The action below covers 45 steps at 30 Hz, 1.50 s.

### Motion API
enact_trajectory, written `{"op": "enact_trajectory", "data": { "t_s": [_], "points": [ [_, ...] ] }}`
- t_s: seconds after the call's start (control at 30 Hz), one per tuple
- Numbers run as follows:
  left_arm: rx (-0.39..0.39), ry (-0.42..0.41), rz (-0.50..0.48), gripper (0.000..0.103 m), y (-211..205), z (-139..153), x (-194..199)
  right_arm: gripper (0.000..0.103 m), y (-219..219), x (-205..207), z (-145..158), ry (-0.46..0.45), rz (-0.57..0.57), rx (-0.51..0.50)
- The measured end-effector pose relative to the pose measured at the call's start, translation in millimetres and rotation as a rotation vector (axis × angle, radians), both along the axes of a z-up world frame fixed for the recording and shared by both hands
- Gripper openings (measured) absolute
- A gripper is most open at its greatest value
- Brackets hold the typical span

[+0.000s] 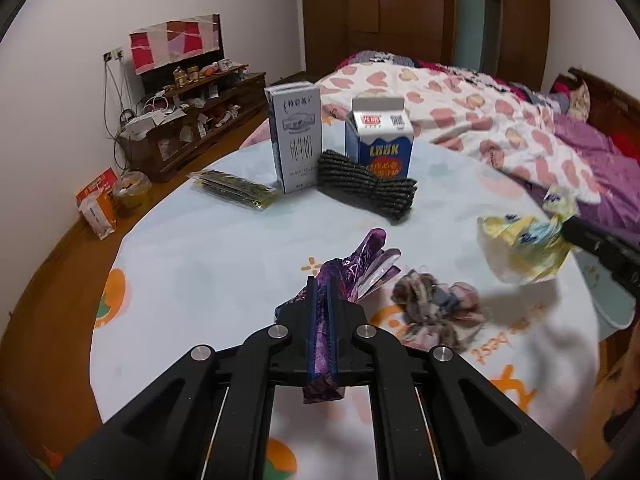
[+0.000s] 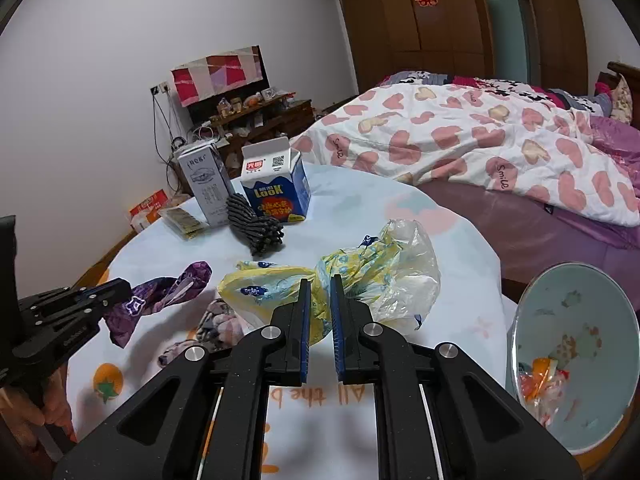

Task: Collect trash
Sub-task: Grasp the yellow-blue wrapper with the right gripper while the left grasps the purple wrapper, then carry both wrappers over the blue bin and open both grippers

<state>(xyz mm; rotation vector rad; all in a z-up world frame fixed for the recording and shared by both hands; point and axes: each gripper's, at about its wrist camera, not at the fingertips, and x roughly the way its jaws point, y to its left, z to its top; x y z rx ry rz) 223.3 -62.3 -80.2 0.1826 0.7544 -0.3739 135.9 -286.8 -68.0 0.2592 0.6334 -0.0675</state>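
My left gripper (image 1: 321,286) is shut on a purple foil wrapper (image 1: 370,262) and holds it above the round table (image 1: 200,248); it also shows in the right wrist view (image 2: 120,290) with the wrapper (image 2: 168,290). My right gripper (image 2: 320,280) is shut on a crumpled yellow and clear plastic bag (image 2: 380,276), lifted off the table; the bag shows in the left wrist view (image 1: 524,244). A light blue trash bin (image 2: 572,356) with some trash inside stands by the table's right edge.
On the table stand a grey milk carton (image 1: 298,142) and a blue LOOK carton (image 1: 382,138), with a dark folded cloth (image 1: 368,186), a green packet (image 1: 234,190) and a mottled scrunchie (image 1: 436,314). A bed (image 2: 500,148) lies behind.
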Motion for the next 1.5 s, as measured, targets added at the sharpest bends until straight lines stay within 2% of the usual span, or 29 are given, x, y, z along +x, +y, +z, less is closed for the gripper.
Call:
{"op": "enact_trajectory", "data": {
  "t_s": [0.17,0.4,1.03,1.5],
  "points": [
    [-0.022,-0.032,0.009,0.004,-1.0,19.1,-15.9,0.010,0.7,-11.3,3.9,-0.016,0.000,0.001],
    [-0.034,-0.068,-0.042,0.004,-28.5,34.7,-41.5,0.010,-7.4,-26.5,11.4,-0.030,-0.022,-0.026],
    [-0.037,-0.086,-0.211,0.004,-125.0,42.8,-85.4,0.010,-62.4,-74.5,20.5,-0.056,-0.133,-0.055],
    [-0.039,-0.067,-0.316,0.004,-187.3,38.9,-109.9,0.010,-121.2,-121.3,19.3,-0.051,-0.261,-0.084]
  ]
}}
